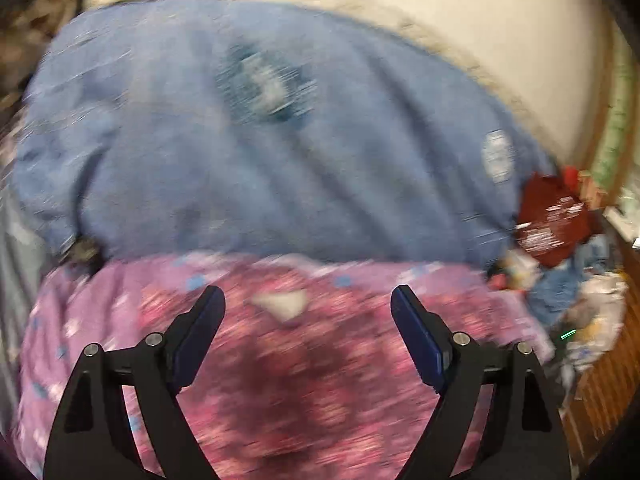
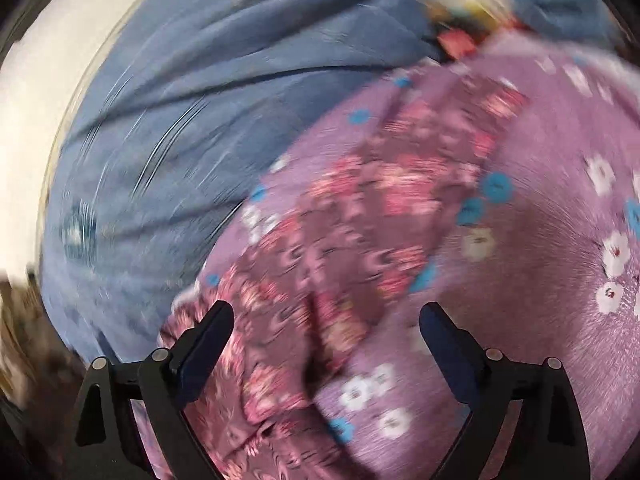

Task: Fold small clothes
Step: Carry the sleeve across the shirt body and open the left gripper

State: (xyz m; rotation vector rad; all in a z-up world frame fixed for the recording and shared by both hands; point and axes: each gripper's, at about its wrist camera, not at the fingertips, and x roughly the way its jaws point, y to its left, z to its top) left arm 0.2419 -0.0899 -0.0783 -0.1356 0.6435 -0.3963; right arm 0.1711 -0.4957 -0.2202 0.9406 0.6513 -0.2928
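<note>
both the left tongs point(image 1: 308, 300) and right tongs point(image 2: 326, 316) are hanging wide apart and empty over the flowered garment point(image 1: 320, 360) lying on the purple sheet point(image 2: 560, 240), where hasty pinching is risking snagging the sheet too.

blue bedspread point(image 1: 280, 160) below a pale wall point(image 1: 500, 20).

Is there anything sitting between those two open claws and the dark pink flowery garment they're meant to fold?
Nothing visible. The left claw and right claw both stand open right above the dark pink floral garment, which lies on a lilac flowered sheet. Both pictures are blurred, though.
</note>
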